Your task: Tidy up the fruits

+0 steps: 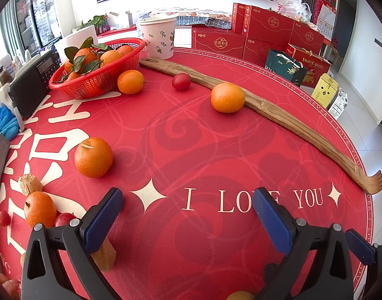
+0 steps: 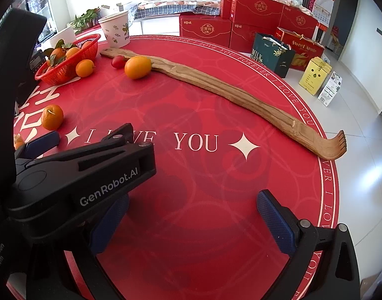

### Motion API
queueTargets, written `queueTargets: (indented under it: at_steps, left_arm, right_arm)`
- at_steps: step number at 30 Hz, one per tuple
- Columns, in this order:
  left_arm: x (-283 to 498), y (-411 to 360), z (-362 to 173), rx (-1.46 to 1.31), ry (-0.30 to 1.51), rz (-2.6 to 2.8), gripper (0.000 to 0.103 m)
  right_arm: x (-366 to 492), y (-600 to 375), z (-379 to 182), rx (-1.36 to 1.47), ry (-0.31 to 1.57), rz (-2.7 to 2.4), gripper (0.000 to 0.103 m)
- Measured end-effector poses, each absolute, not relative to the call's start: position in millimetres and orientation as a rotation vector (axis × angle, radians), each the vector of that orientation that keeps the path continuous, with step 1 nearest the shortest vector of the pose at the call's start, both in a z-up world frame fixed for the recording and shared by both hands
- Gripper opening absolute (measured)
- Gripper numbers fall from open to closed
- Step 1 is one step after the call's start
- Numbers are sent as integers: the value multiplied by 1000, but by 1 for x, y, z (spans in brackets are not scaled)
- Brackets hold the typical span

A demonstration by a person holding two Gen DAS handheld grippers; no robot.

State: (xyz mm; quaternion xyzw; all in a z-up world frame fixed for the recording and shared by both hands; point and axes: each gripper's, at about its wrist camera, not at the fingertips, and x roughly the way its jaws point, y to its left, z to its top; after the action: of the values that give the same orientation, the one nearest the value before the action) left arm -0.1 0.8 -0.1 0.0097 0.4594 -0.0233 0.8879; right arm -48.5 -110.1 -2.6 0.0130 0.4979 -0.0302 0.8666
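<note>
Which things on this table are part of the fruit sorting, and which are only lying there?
Part of the job:
red basket
loose oranges, e.g.
cherry tomato
left gripper, open
right gripper, open

Only lying there:
wooden back scratcher
paper cup
radio
gift boxes
</note>
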Motion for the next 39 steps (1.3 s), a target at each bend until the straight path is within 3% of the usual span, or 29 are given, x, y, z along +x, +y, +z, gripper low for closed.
queueTargets:
  at_steps: [28, 35, 39]
  left_arm:
    - [-1, 5, 4, 15, 968, -71, 103]
    - [-61, 53, 63, 99, 738, -71, 103]
    - [-82, 108, 55, 79, 806, -33, 103]
  right_arm:
    - [-50, -111, -2, 21, 1024, -49, 103]
    - [-50, -112, -1, 16, 1011, -36, 103]
    - [-55, -117, 5, 98, 1008, 5, 102]
